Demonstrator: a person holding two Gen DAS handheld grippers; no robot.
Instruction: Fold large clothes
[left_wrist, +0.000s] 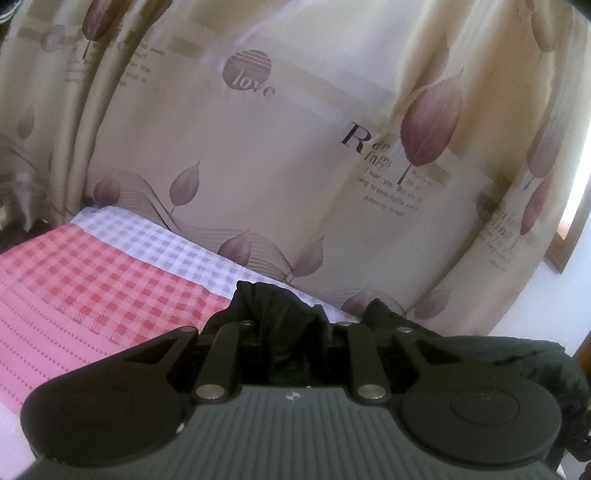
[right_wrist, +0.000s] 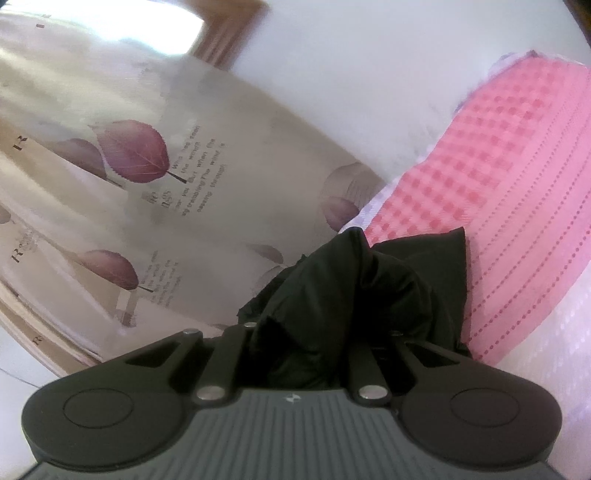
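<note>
Both grippers hold one dark garment (left_wrist: 280, 314) above the bed (left_wrist: 92, 280), which serves as the reference surface. The left gripper (left_wrist: 291, 332) is nearly closed, with a bunched fold of the garment filling the gap between its jaws; more of the same cloth trails off to the side of that gripper away from the bed's checked cover. The right gripper (right_wrist: 314, 325) is likewise narrow and clamped on a thick wad of the garment, which rises in front of its jaws and partly hides the fingers. Holding two separate points of the cloth is consistent with spreading or carrying a large item: two anchors keep an edge taut so that the garment can be laid flat on the bed. Both tools point slightly downward toward the bed, which suggests the cloth is being brought to the surface, not lifted clear of it. The far edge of the bed meets the curtain (left_wrist: 295, 147), printed with leaves and text, so free length beyond the bed is limited on that side. How much of the garment already rests on the bed cannot be told, since the gripper bodies block the lower part of each view. Judged stage: early, with no finished fold in sight.
</note>
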